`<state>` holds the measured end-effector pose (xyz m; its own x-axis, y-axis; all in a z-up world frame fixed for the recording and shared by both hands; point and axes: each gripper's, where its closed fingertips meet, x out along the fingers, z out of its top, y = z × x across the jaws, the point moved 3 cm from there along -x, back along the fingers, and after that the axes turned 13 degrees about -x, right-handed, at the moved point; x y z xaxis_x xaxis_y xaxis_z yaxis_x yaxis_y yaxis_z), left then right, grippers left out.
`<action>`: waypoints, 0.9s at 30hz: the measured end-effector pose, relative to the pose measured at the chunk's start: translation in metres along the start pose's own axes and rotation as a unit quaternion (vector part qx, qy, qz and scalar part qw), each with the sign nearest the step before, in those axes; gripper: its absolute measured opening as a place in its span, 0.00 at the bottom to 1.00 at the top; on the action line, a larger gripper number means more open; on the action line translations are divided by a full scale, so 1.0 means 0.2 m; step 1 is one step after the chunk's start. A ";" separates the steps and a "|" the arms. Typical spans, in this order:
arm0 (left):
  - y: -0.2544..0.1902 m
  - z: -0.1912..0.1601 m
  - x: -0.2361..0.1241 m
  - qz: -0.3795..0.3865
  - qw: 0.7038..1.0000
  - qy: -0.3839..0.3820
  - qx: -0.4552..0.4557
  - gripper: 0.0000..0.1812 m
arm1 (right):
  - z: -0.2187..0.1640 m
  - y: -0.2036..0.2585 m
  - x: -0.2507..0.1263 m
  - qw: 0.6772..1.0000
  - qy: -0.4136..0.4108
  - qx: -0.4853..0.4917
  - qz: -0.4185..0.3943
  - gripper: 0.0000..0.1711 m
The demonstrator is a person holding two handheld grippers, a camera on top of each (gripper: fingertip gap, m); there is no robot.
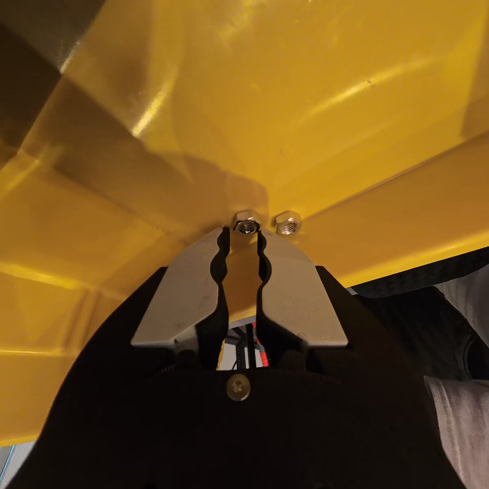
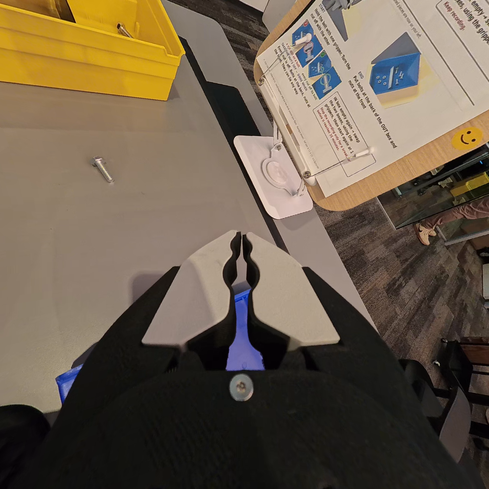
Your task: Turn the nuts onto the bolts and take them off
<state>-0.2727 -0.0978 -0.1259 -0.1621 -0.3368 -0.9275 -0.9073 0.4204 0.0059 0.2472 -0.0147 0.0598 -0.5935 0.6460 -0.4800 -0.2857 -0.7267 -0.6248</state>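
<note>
Yellow bin wall beside left gripper

The left wrist view sat very close inside the yellow plastic bin, facing its floor. The right wrist view looked down from higher over the grey bench, sharing only that bin.

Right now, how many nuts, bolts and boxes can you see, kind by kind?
Nuts: 2, one and another, both in the yellow box.
Bolts: 2, table, yellow box.
Boxes: 2, yellow box, blue box.
Total: 6
</note>
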 end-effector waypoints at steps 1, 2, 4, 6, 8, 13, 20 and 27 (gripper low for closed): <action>0.00 0.00 0.00 0.004 1.000 0.000 0.003 0.11 | 0.00 0.00 0.00 1.000 0.001 -0.001 0.000 0.01; 0.00 0.00 0.00 0.007 1.000 -0.001 0.005 0.10 | 0.00 0.00 0.00 1.000 0.001 -0.001 0.001 0.01; 0.00 0.00 0.00 0.013 1.000 -0.005 0.008 0.10 | 0.00 0.00 0.00 1.000 0.001 -0.002 0.001 0.01; 0.00 0.01 0.00 0.018 1.000 -0.014 0.011 0.09 | 0.00 0.00 0.00 1.000 0.001 -0.001 0.002 0.01; 0.00 0.02 -0.01 0.023 1.000 -0.019 0.008 0.10 | 0.00 0.00 0.00 1.000 0.002 -0.001 0.002 0.01; 0.01 0.03 -0.01 0.035 0.999 -0.028 0.017 0.12 | 0.00 0.00 0.00 1.000 0.002 -0.001 0.003 0.01; 0.01 0.04 -0.01 0.053 0.998 -0.035 0.030 0.09 | -0.01 0.01 0.00 1.000 0.005 -0.001 0.005 0.01; 0.01 0.03 -0.01 0.068 0.996 -0.033 0.040 0.09 | -0.01 0.01 0.00 1.000 0.004 -0.001 0.006 0.01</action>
<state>-0.2721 -0.0906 -0.1267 -0.2527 -0.2180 -0.9426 -0.8442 0.5257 0.1048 0.2475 -0.0152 0.0581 -0.5912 0.6390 -0.4920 -0.2766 -0.7337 -0.6206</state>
